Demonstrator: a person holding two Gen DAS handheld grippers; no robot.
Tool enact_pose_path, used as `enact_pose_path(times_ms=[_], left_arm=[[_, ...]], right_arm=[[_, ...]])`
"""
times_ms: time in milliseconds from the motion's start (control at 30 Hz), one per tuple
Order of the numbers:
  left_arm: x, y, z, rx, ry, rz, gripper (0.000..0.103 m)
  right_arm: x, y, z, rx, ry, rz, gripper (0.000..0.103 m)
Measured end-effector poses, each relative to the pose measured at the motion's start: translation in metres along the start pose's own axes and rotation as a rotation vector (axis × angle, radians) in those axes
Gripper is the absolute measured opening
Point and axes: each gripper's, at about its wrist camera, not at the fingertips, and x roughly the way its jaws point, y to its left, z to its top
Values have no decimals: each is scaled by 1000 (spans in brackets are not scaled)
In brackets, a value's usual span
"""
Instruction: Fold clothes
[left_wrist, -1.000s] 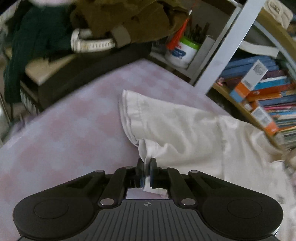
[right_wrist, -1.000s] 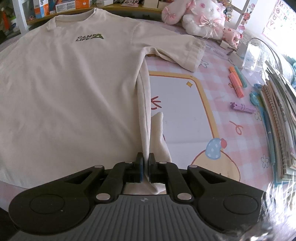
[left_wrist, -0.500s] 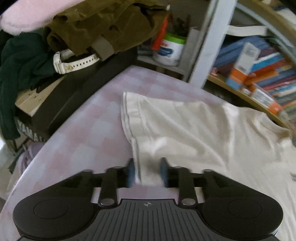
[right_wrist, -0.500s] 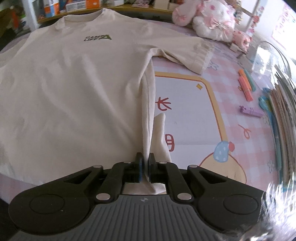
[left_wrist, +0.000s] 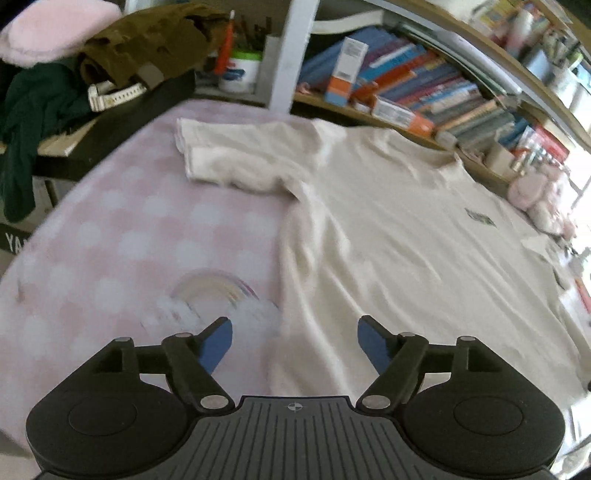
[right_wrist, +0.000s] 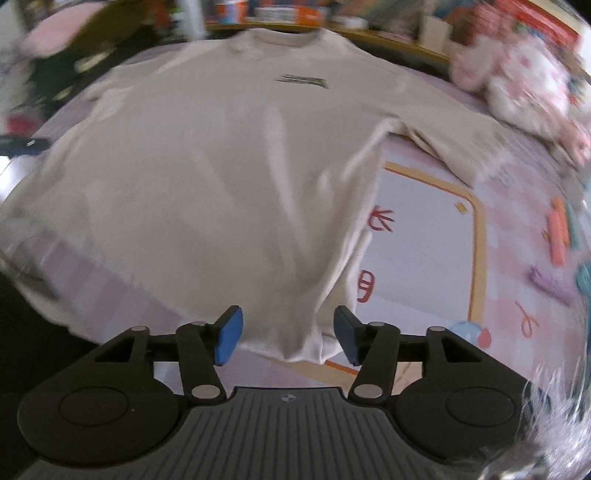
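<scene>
A cream T-shirt (left_wrist: 388, 236) (right_wrist: 221, 177) with a small dark chest logo (right_wrist: 301, 80) lies spread face up on the pink checked tabletop. In the left wrist view its left sleeve (left_wrist: 236, 155) lies flat toward the far left. My left gripper (left_wrist: 294, 341) is open above the shirt's side edge, holding nothing. My right gripper (right_wrist: 287, 338) is open too, and the shirt's lower right hem corner (right_wrist: 299, 343) lies between its blue pads without being pinched. The right sleeve (right_wrist: 454, 144) stretches off to the right.
A pink table mat (left_wrist: 122, 236) with a rainbow print lies under the shirt. Bookshelves (left_wrist: 424, 96) stand behind, with a pile of dark clothes (left_wrist: 140, 48) at the far left. Plush toys (right_wrist: 517, 77) and coloured pens (right_wrist: 557, 232) sit on the right; a framed picture mat (right_wrist: 424, 236) lies beside the hem.
Both grippers have opened and let go of the shirt, the left off the sleeve and the right off the hem fold. Both have drawn back, and the shirt now lies flat.
</scene>
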Motion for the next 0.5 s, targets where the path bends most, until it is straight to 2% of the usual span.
enact_pose_path(times_ms=[200, 500], left_arm=[[-22, -26, -27, -32, -7, 62, 77], [-55, -61, -73, -34, -52, 148, 77]], right_arm=[[-4, -2, -19, -181, -14, 56, 55], [-7, -19, -29, -303, -69, 96, 55]])
